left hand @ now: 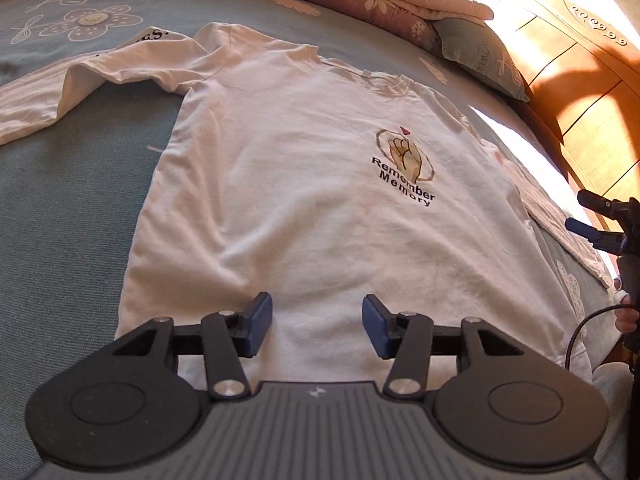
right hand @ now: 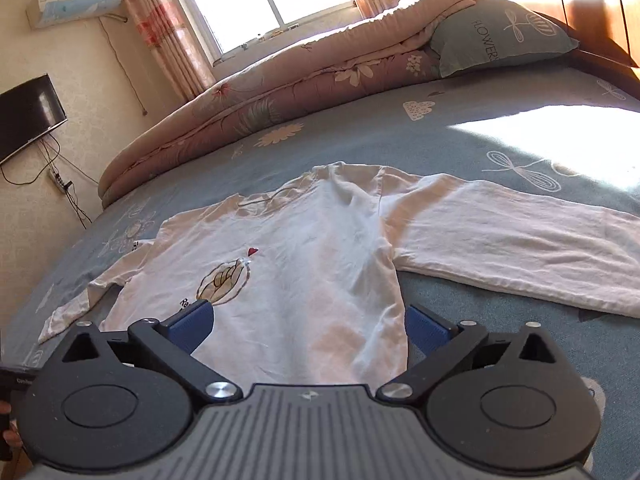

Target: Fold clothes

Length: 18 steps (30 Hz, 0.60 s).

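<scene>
The bed (right hand: 440, 132), under a blue-grey flowered sheet, carries a white long-sleeved shirt (left hand: 304, 184) spread face up, both sleeves stretched out to the sides. It looks laid out flat with no fold made yet, so the fold is likely only starting. The next move probably calls for pinching a sleeve or side edge and carrying it across the body. The cloth is thin and softly creased, with a hand-and-heart print reading "Remember Memory" on the chest. The left tongs (left hand: 317, 322) hover open above the hem, empty. The right tongs (right hand: 308, 326) gape wide over the shirt's side, empty too.
</scene>
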{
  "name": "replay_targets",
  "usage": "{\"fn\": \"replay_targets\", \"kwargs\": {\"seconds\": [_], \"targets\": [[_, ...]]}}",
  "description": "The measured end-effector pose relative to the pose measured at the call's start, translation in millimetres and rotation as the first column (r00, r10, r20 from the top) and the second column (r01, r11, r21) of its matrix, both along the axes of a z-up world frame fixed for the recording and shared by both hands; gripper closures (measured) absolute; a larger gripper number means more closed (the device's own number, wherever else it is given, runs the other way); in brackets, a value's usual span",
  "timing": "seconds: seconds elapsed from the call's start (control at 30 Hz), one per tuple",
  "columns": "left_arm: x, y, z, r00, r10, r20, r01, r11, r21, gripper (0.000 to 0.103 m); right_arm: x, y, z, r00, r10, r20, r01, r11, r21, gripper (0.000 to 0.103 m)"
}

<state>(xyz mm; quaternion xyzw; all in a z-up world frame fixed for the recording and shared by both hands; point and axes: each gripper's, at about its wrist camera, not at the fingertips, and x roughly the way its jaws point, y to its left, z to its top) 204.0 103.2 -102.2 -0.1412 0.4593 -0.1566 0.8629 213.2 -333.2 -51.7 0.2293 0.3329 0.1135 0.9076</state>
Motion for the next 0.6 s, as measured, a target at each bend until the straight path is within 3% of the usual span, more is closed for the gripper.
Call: {"fn": "replay_targets", "kwargs": {"seconds": [0.13, 0.3, 0.37, 0.53, 0.6], "targets": [[-1, 4, -4, 1.0, 0.017, 0.004, -0.017, 0.999, -0.041, 0.045, 43, -39, -42, 0.986, -0.049, -0.163, 0.095, 0.951, 0.293, 0.0], [3, 3, -5, 1.0, 0.022, -0.001, -0.022, 0.998, -0.051, 0.043, 56, -55, -71, 0.981, -0.113, -0.16, 0.171, 0.892, 0.419, 0.0], [4, 1, -4, 1.0, 0.024, -0.001, -0.024, 0.999, -0.049, 0.042, 62, -59, -70, 0.978, -0.174, -0.112, 0.205, 0.895, 0.396, 0.0], [5, -1, -4, 1.0, 0.011, 0.007, -0.01, 0.999, -0.035, 0.04, 58, -77, -57, 0.932, -0.361, -0.038, 0.359, 0.901, 0.243, 0.0], [6, 0, -4, 1.0, 0.014, 0.005, -0.014, 0.999, -0.043, 0.04, 47, -92, -55, 0.898, -0.441, -0.004, 0.43, 0.873, 0.23, 0.0]]}}
